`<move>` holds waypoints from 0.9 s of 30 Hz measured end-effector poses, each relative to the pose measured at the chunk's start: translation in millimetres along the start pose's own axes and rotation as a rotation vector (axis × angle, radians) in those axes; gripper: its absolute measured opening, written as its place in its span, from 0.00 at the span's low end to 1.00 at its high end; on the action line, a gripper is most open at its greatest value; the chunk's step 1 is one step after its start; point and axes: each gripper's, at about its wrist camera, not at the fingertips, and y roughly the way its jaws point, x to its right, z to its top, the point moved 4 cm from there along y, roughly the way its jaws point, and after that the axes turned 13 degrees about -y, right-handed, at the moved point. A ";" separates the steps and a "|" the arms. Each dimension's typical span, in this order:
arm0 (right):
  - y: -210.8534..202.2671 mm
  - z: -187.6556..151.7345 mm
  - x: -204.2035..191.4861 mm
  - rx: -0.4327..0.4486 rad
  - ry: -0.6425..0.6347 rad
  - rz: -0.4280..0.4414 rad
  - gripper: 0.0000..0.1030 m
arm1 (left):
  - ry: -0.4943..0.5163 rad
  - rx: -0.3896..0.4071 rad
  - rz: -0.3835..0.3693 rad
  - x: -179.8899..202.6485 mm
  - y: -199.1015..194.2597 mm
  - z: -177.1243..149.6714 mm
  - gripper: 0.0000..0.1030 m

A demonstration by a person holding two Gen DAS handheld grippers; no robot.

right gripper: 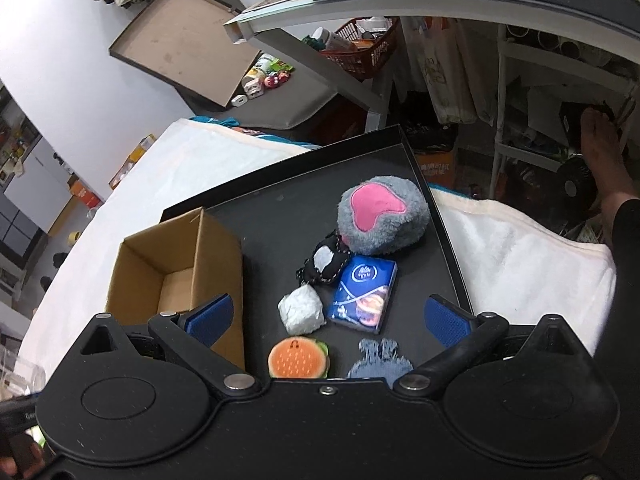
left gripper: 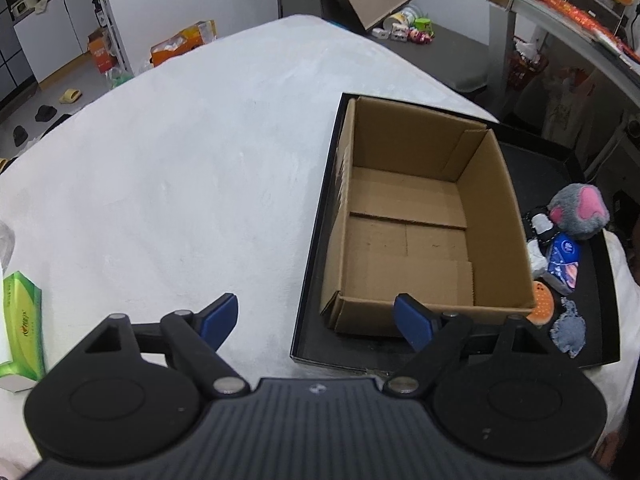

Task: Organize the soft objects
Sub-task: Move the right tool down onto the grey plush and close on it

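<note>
A black tray is seen on a white cloth-covered surface, its near left corner close to the cloth's broad bare stretch. A cardboard box stands open and empty in the tray's left part, touching the tray's left wall.

The soft objects are clustered in the tray's right part, beside the box: a grey and pink plush, a black and white pouch, a blue tissue pack, a white wad, an orange burger-shaped toy and a blue knitted piece. Bare tray floor is noted beyond the plush, up to the far wall.

Only the left wrist view shows the box floor and a green tissue box at the cloth's left edge. Only the right wrist view shows the tray's right wall, the white cloth beyond it, and a bare foot under a desk.

The left gripper is pitched steeply downward above the tray's near left corner, fingers wide apart, nothing between them. The right gripper is likewise angled down over the cluster, fingers spread wide, no contact observed.
</note>
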 end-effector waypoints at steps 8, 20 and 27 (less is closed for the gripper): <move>32.6 11.0 4.6 -0.040 0.010 -0.013 1.00 | -0.008 -0.024 -0.005 -0.6 20.7 5.3 0.79; 75.0 29.6 19.2 -0.061 0.078 -0.048 1.00 | -0.025 -0.046 -0.006 1.8 35.6 21.0 0.58; 106.2 43.3 32.7 -0.093 0.133 -0.104 1.00 | -0.024 -0.069 -0.033 7.2 48.6 23.6 0.43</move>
